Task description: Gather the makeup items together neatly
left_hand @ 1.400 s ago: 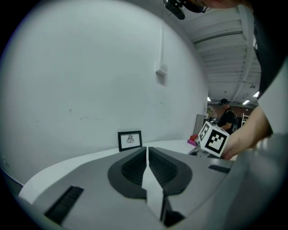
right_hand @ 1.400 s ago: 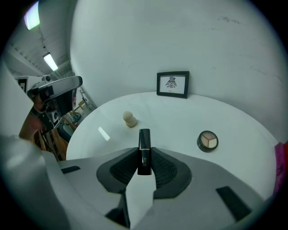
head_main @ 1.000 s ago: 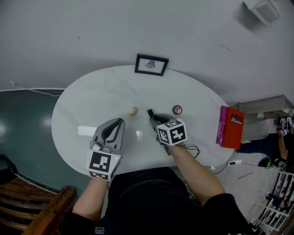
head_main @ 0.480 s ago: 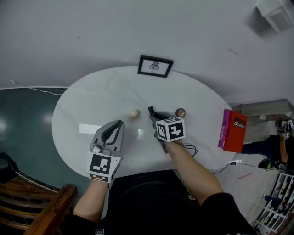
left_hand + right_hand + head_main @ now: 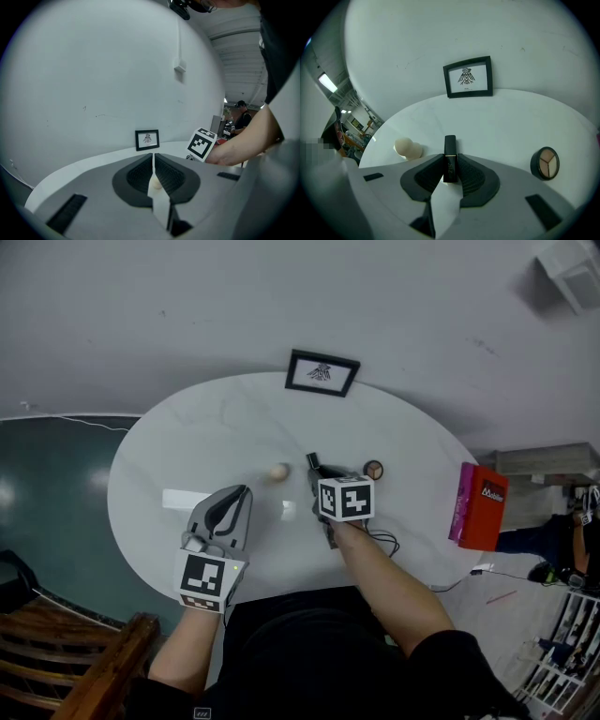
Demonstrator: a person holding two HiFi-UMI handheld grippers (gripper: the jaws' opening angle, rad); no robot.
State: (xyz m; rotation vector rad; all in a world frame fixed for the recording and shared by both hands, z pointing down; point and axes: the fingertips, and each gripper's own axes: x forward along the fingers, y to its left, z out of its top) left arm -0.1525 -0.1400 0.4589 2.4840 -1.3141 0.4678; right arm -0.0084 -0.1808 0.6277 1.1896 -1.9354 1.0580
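Clamping a black lipstick [image 5: 450,144], the right gripper [image 5: 450,156] tilts downward; the left gripper [image 5: 153,157] is clenched empty.

From overhead we look steeply down at the table [image 5: 206,427]; from left gripper [image 5: 246,490] and right gripper [image 5: 317,486], low across it, sharing the far framed picture [image 5: 322,373].

White lettering sits on the red box [image 5: 478,512] at the head view's right edge, and faint letters on the black lipstick tube [image 5: 450,157]; neither is legible
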